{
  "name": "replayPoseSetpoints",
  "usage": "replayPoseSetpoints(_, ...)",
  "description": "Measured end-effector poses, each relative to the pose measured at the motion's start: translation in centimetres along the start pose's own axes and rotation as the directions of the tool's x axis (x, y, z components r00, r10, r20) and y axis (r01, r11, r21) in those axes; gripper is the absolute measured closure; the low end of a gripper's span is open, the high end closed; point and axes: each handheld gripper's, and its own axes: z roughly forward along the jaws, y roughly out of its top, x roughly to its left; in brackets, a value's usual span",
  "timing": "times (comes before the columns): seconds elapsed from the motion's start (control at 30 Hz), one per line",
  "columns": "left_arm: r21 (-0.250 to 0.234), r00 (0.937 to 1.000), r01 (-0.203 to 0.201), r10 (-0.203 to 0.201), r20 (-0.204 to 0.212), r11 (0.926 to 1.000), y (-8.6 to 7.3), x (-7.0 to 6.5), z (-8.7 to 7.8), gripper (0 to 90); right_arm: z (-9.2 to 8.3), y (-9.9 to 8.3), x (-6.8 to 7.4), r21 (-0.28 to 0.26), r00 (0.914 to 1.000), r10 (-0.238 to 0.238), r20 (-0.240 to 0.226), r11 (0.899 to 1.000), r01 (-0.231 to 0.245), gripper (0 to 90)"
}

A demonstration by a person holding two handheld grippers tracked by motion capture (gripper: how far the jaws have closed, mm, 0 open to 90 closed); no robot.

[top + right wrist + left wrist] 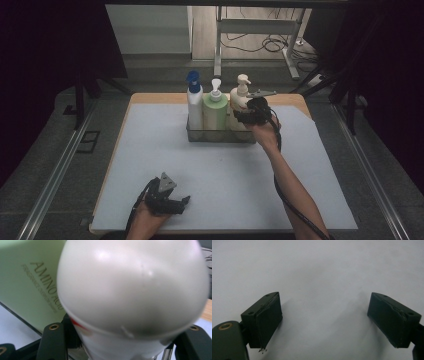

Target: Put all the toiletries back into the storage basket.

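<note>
My left gripper rests low at the near edge of the surface, fingers spread wide on nothing, parked clear of the work. In the tray stand a blue-capped bottle, a green one and a cream one. My right gripper has its fingers clamped round the cream bottle, which sits upright at the tray's right end, probably so it can go straight up and down past its neighbour.

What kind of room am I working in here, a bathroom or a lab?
Most likely a lab or recording rig, not a bathroom: a table with a grey mat, dark curtains at the sides, and loose cables on the floor behind.
</note>
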Motion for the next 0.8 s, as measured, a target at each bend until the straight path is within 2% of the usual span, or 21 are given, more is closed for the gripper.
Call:
replayPoseSetpoints(0.3, 0.0, 1.0, -0.001, 0.001, 0.0, 1.0, 0.0, 0.0, 0.0, 12.1, -0.1, -1.0, 0.1, 0.021, 1.0, -0.007, -0.002, 1.0, 0.007, 36.8)
replayPoseSetpoints(0.5, 0.001, 1.0, -0.001, 0.001, -0.001, 1.0, 0.0, 0.0, 0.0, 12.1, -0.1, -1.6, -0.4, 0.016, 0.9995, 0.029, -0.015, 0.999, -0.028, 36.2)
replayPoseSetpoints(0.8, 0.001, 1.0, -0.001, 0.001, -0.001, 1.0, 0.0, 0.0, 0.0, 12.1, 0.0, -1.5, -0.8, 0.028, 0.9986, 0.034, -0.04, 0.999, -0.033, 34.3)
